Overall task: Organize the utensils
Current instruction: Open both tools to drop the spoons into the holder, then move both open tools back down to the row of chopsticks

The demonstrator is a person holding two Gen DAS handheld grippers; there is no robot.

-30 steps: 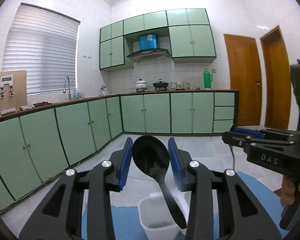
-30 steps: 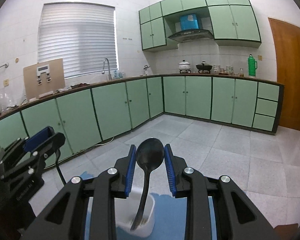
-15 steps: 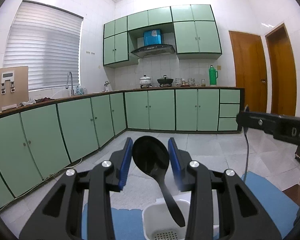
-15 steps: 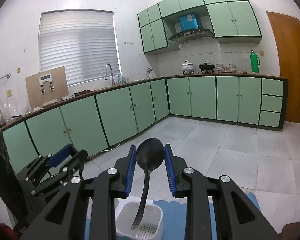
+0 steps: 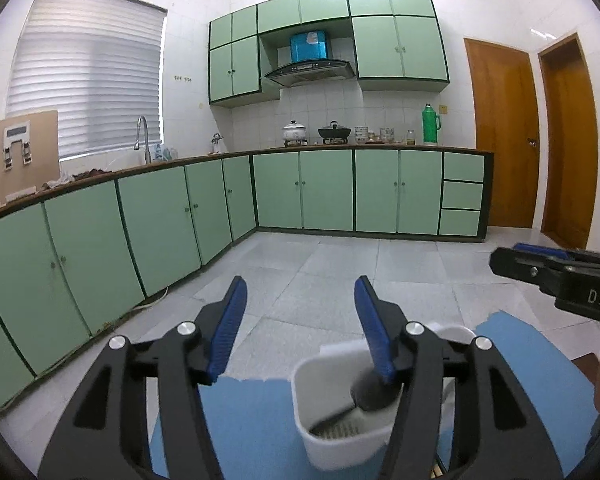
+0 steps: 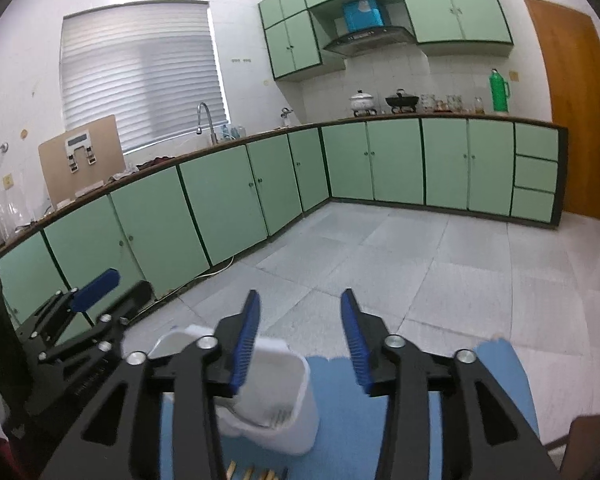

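Blue mat [image 5: 260, 412] underneath, white utensil holder [image 5: 332, 404] standing on it. Black spoon [image 5: 374, 394] dropped inside holder, bowl low, blurred. Left gripper [image 5: 300, 320] just spread, nothing between jaws. Right gripper [image 6: 300, 332] likewise just spread, empty. Judged: spoons stowed; pale sticks [image 6: 256, 474] on mat edge likely left.

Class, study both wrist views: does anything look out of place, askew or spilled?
Yes, one thing: the black spoon lies slumped low inside the white utensil holder, bowl end against the wall, not standing upright. Nothing looks spilled or damaged.
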